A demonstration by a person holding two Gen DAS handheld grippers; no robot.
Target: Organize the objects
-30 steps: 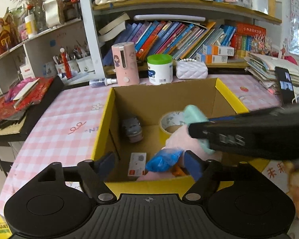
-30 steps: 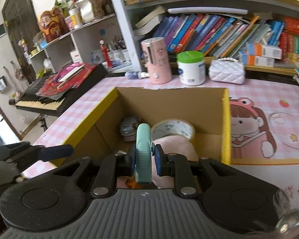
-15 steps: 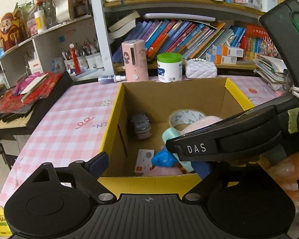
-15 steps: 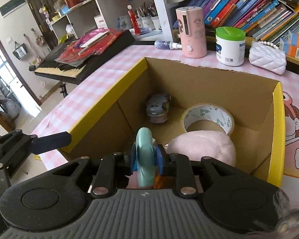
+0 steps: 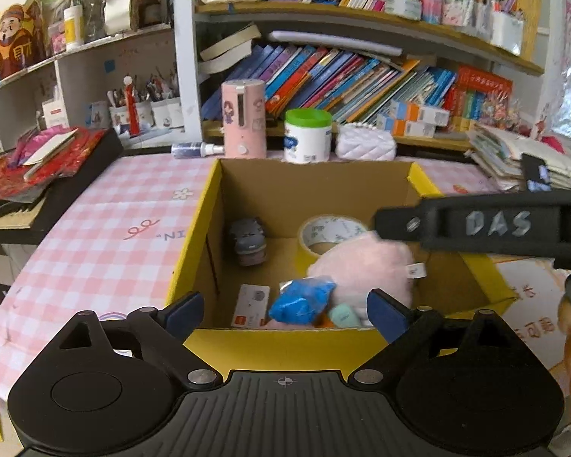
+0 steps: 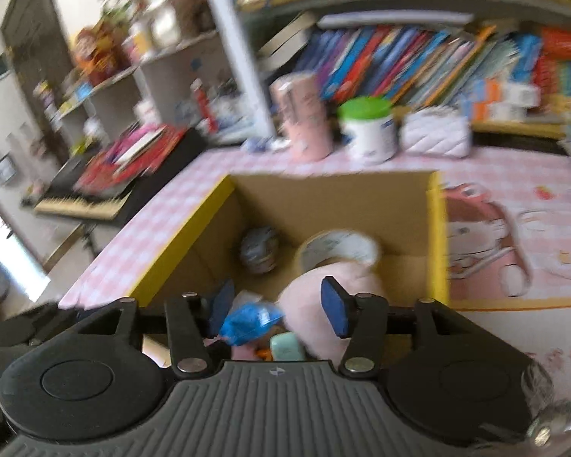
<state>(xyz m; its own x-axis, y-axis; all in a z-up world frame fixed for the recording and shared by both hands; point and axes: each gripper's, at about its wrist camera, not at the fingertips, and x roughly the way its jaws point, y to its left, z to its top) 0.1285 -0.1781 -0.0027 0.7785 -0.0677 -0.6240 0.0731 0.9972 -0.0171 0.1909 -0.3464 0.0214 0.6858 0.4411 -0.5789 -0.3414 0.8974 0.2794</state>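
A yellow-rimmed cardboard box [image 5: 194, 259] stands on the pink checked table. Inside lie a mint green object [image 5: 344, 315], a blue crumpled bag [image 5: 300, 301], a pink plush [image 5: 365, 266], a tape roll [image 5: 329, 230], a grey round toy [image 5: 249, 242] and a white card [image 5: 251, 304]. My left gripper [image 5: 285, 312] is open and empty at the box's near rim. My right gripper [image 6: 278, 304] is open and empty above the box; its side shows in the left wrist view [image 5: 476, 224]. The mint object [image 6: 285, 346] lies below it beside the blue bag [image 6: 251, 321].
Behind the box stand a pink dispenser [image 5: 243, 118], a green-lidded white jar [image 5: 307, 135], a white quilted purse [image 5: 365, 146] and a small spray bottle [image 5: 196, 149]. Bookshelves fill the back. A keyboard with red papers [image 5: 38, 156] sits left. Stacked papers [image 5: 521, 160] lie right.
My right gripper has opened and let go of the mint green object, which now lies in the box. The right gripper has lifted and swung; its view is blurred.
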